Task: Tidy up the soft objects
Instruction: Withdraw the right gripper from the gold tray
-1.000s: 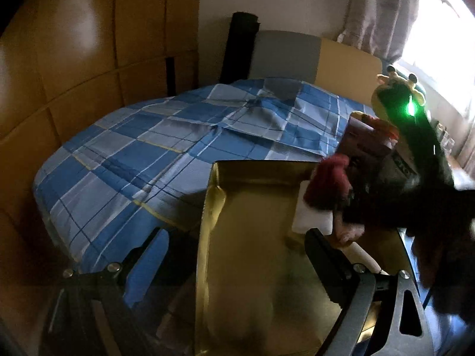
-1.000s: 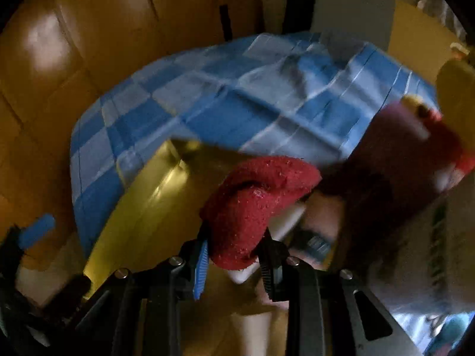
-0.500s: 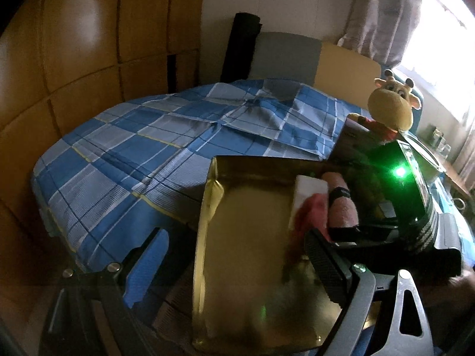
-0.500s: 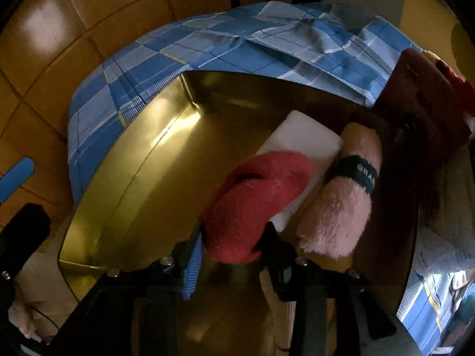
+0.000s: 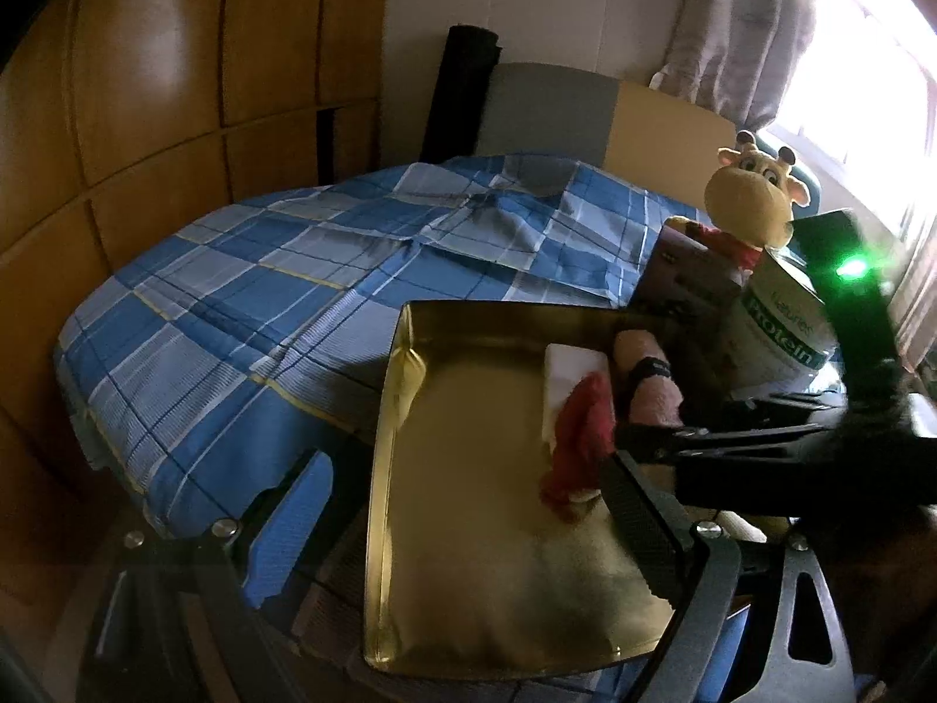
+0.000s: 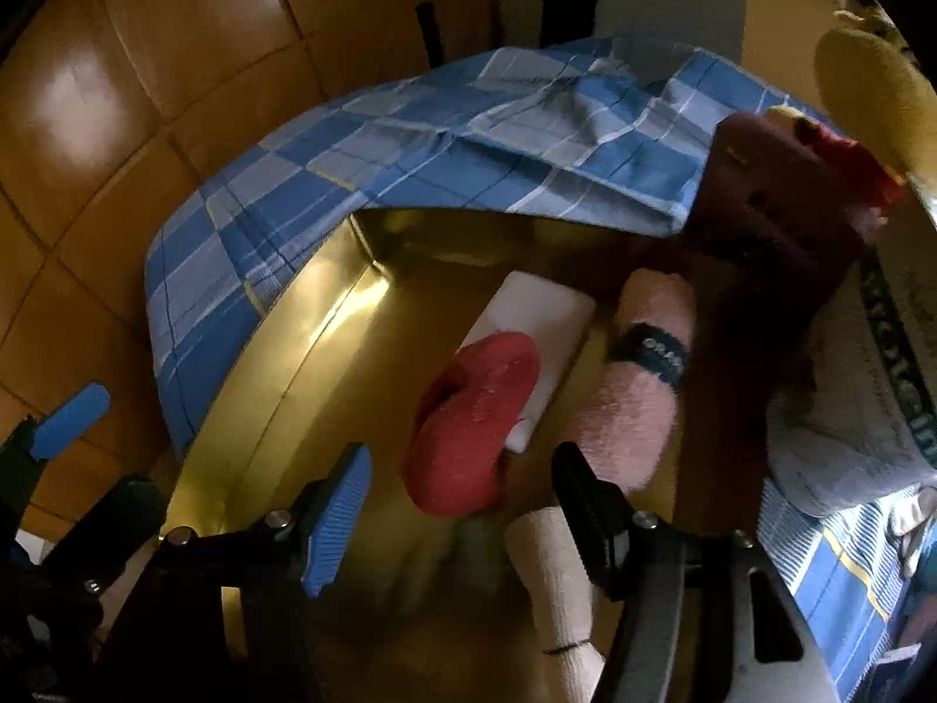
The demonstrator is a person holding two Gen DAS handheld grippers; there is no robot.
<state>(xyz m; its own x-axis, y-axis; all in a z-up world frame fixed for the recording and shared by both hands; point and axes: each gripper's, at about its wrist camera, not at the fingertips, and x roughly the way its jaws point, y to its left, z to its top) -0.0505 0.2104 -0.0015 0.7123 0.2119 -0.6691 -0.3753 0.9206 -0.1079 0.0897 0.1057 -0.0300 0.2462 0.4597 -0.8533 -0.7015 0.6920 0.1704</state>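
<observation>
While your right claw is spreading its jaws, the red sock lies released between them at centre frame, its far end propped on the white pad in the gold tray. It sits beside the pink roll so the soft things stay grouped. Your left claw hangs wide and empty at lower frame, out of the way.

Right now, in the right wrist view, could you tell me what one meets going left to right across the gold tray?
Tray's left wall → red sock → pink rolled towel with a dark band → white protein tub. The white block overlaps the sock, so I leave it out.
</observation>
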